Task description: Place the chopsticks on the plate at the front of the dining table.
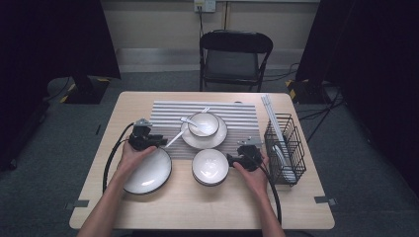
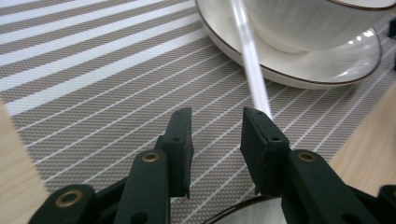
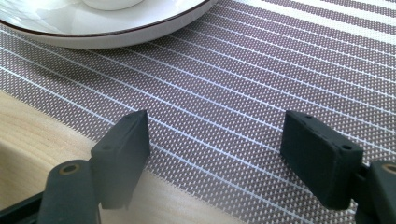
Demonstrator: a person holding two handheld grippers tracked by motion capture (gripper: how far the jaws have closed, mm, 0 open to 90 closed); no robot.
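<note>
A white spoon (image 1: 175, 138) leans on the rim of a white plate (image 1: 217, 139) that carries a bowl (image 1: 203, 123) on the striped placemat (image 1: 168, 116). My left gripper (image 1: 163, 142) sits at the spoon's handle end. In the left gripper view my left gripper (image 2: 217, 121) is open, and the spoon handle (image 2: 250, 56) ends just beside the right jaw's tip with nothing between the pads. My right gripper (image 1: 230, 159) hovers beside a stack of bowls (image 1: 210, 167). Seen close up, my right gripper (image 3: 215, 135) is wide open over the placemat's (image 3: 257, 70) near edge.
A large white plate (image 1: 148, 173) lies under my left hand near the table's front. A black wire rack (image 1: 284, 148) holding plates stands at the right. A second spoon (image 1: 189, 120) rests on the bowl. A black folding chair (image 1: 234, 59) is behind the table.
</note>
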